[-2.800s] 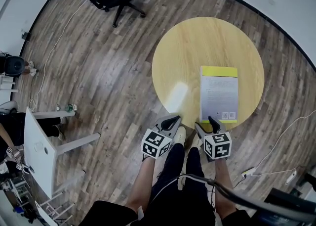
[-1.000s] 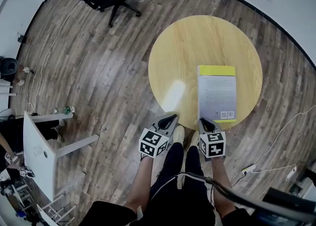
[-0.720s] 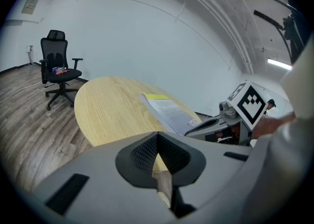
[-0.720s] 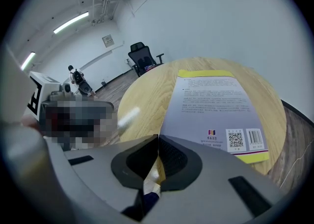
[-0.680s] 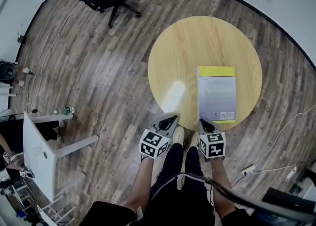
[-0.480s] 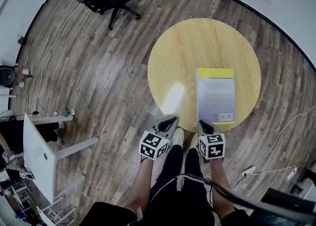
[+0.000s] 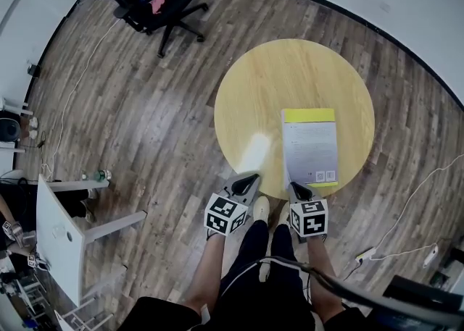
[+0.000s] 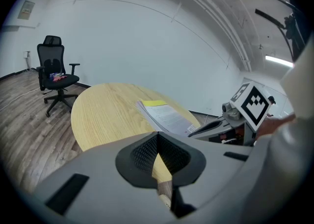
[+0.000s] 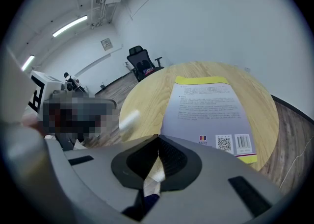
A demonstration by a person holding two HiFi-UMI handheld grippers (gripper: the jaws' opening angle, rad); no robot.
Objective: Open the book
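Left gripper (image 7: 250, 175): jaws closed, empty, at table (image 7: 268, 83) near edge. Right gripper (image 7: 293, 185): jaws closed, empty, by book's near-left corner. Book (image 7: 310, 147): shut, flat, near-right edge. Likely light, floppy, slick cover; pinch left free edge.

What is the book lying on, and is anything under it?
The closed book lies flat on the round wooden table. Whether anything sits beneath it cannot be seen.

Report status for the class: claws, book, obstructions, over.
Left claw shut, empty, at table edge. Right claw shut at book corner. Book closed, flat. Nothing in the way.
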